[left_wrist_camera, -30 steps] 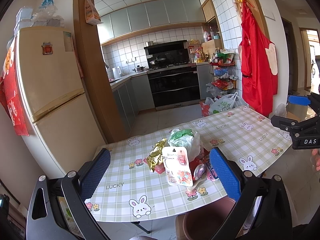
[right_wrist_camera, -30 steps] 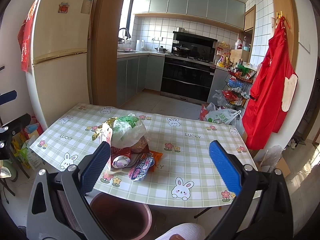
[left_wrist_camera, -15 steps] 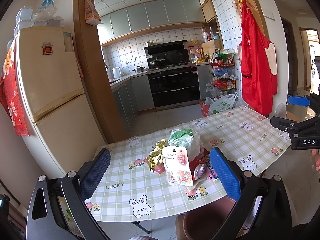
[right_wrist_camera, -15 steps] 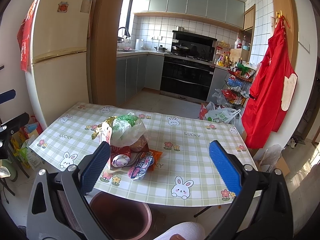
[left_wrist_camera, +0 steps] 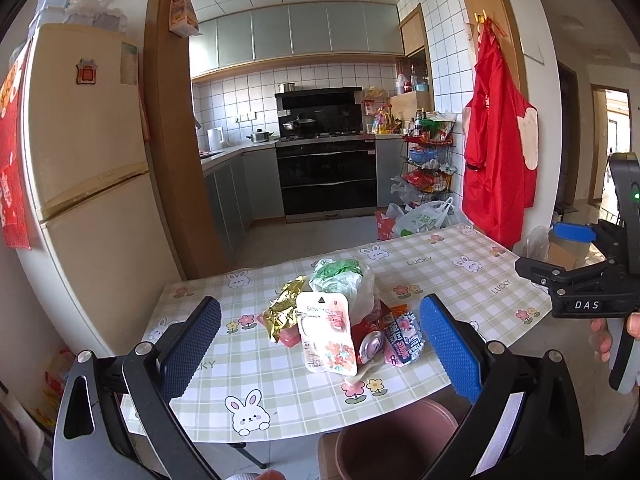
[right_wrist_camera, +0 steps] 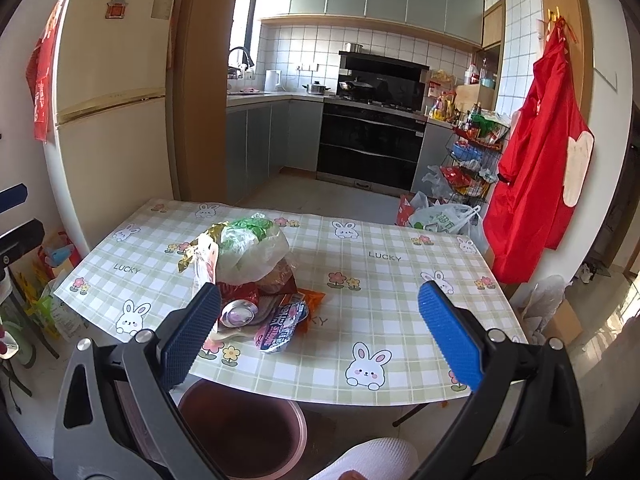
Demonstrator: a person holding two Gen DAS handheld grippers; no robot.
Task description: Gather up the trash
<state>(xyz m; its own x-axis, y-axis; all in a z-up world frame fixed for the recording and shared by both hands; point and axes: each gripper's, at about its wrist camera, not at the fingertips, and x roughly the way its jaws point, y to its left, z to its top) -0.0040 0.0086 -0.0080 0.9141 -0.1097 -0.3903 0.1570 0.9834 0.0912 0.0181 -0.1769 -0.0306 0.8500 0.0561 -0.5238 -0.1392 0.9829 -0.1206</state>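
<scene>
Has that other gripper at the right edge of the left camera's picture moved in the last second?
Yes, slightly. The right gripper has drifted up the picture, judged against the red apron hanging on the wall, which has stayed put.

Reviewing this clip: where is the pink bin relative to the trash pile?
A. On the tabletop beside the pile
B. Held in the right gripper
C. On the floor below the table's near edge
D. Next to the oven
C: the pink bin sits on the floor under the near edge of the table, below the trash pile; both grippers are open and empty.
</scene>
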